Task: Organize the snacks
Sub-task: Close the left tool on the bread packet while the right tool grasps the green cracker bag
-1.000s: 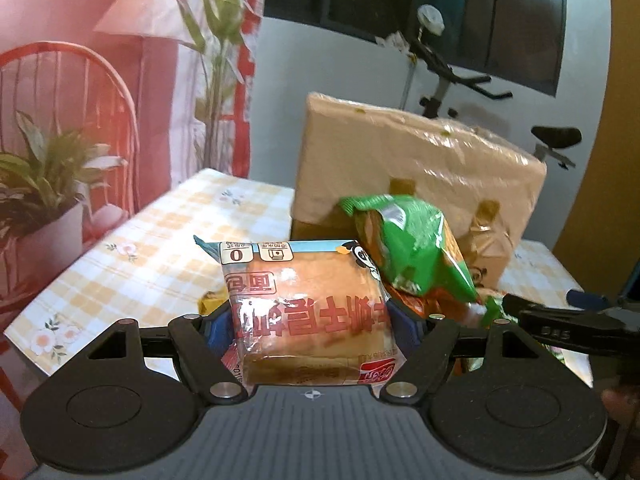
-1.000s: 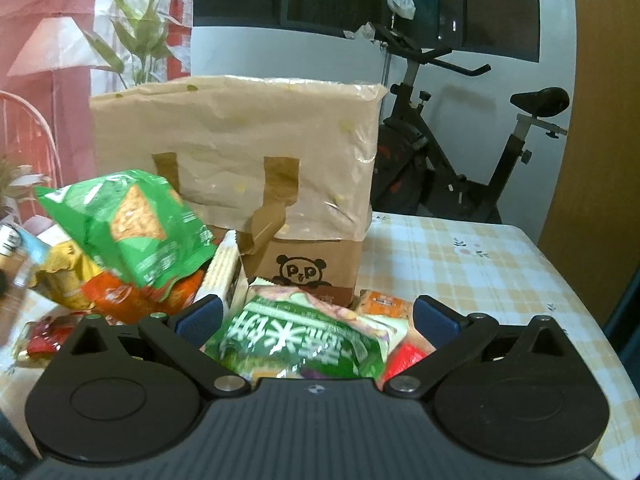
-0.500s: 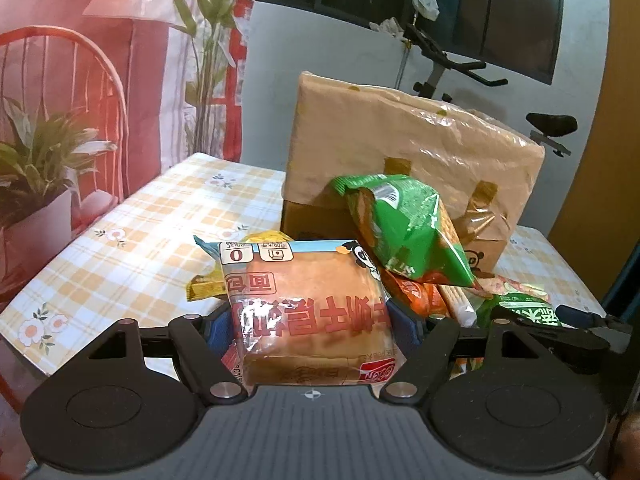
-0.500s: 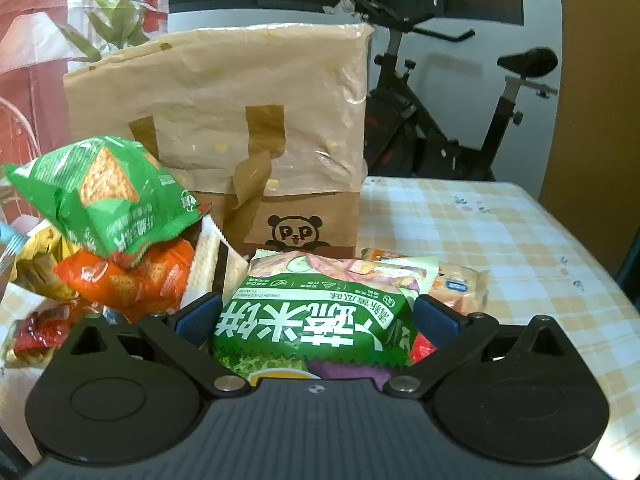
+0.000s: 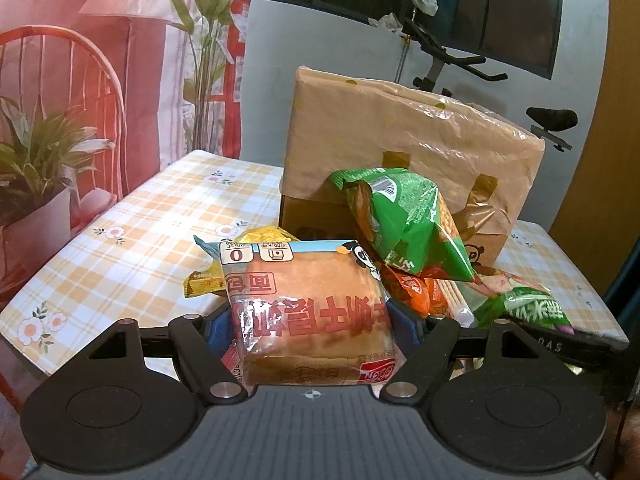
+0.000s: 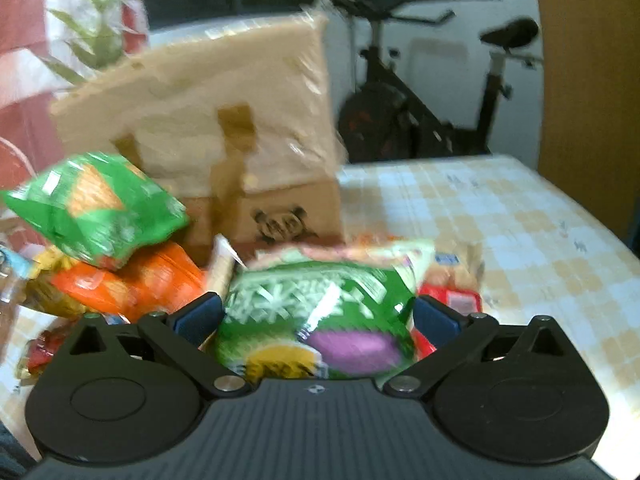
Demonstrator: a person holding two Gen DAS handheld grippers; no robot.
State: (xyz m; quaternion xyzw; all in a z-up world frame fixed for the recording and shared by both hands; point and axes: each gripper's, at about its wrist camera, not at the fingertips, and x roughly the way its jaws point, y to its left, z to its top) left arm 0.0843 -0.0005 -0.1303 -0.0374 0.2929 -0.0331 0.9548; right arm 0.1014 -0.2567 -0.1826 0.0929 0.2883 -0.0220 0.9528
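- The bread pack [image 5: 308,312] is being held between the left claw [image 5: 310,326] pads, above the bench [image 5: 132,248].
- The green snack bag [image 6: 316,316] is lying inside the right claw [image 6: 316,320]; its grip cannot be told.
- Both should be squeezed gently, near the paper bag [image 5: 404,136] ahead.

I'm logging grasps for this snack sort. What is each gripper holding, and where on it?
Left gripper: bread pack, clamped across its side edges. Right gripper: green snack bag sits between the jaws, but blur hides any grip.

Black left gripper [image 5: 310,322], blue-padded jaws, silver screws.
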